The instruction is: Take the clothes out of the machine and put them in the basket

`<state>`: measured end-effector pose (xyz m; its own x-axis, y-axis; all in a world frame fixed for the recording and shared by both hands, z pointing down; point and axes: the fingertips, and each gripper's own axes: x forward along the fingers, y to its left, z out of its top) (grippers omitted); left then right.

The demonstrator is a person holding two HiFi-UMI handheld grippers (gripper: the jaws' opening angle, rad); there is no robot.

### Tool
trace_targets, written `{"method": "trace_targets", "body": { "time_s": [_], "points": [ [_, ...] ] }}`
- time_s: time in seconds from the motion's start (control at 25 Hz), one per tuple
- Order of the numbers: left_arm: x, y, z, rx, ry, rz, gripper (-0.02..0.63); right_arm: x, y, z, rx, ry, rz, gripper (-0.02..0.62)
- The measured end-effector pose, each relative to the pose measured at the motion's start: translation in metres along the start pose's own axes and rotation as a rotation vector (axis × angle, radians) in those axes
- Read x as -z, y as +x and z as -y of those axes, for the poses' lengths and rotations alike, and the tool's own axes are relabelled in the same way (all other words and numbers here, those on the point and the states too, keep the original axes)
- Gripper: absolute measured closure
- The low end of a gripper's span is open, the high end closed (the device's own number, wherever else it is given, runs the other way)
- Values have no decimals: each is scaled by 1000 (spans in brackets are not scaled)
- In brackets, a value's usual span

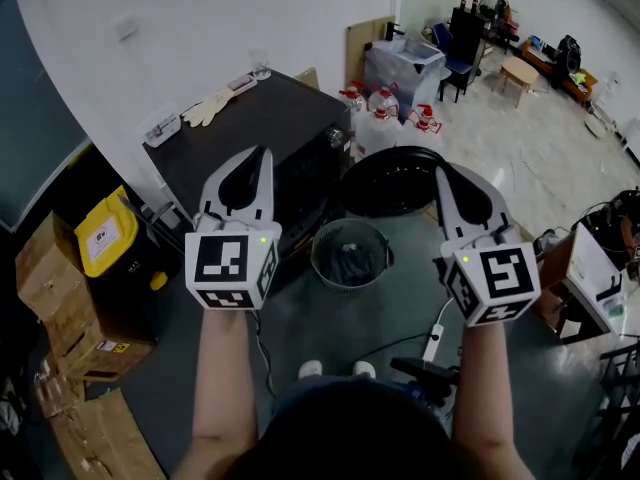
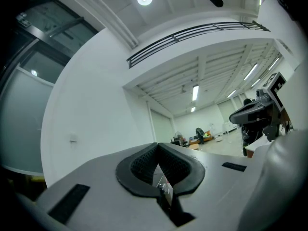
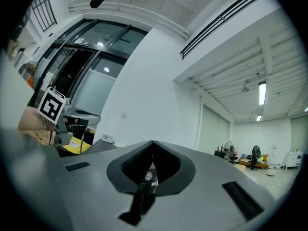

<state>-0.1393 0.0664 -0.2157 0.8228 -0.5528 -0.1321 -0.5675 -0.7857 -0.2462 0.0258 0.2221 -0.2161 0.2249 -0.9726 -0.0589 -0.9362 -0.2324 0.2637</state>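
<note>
Head view: the left gripper [image 1: 262, 156] and right gripper [image 1: 446, 174] are held level side by side, pointing far. Between them, on the floor, the round basket [image 1: 318, 248] stands mouth up with dark clothes [image 1: 348, 264] bunched inside, so no long axis shows. The machine [image 1: 260, 118] is far left, and its opening is hard to make out.

Left gripper view: the jaws are clenched on nothing.

Right gripper view: the jaws are pressed together and empty.

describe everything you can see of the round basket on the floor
The basket is round, grey and open-topped, with a paler rim; its wall looks like mesh or thin metal. It stands upright on the grey floor just in front of the dark machine; whether it touches the machine is unclear. A dark cloth lies bunched inside.
</note>
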Motion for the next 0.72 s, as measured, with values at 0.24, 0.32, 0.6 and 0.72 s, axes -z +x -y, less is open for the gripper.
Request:
{"method": "trace_targets", "body": {
  "time_s": [0.24, 0.32, 0.6, 0.72],
  "points": [
    [2, -5, -4, -5, 6, -6, 601, -2, -2, 3, 12, 1, -3, 597],
    [2, -6, -6, -5, 10, -9, 601, -4, -1, 3, 12, -1, -3, 597],
    [-4, -7, -11, -15, 23, -9, 601, -15, 0, 0, 7, -55, 1, 597],
    [-10, -8, -12, -17, 37, 0, 601, -17, -1, -2, 15, -80, 1, 597]
  ]
}}
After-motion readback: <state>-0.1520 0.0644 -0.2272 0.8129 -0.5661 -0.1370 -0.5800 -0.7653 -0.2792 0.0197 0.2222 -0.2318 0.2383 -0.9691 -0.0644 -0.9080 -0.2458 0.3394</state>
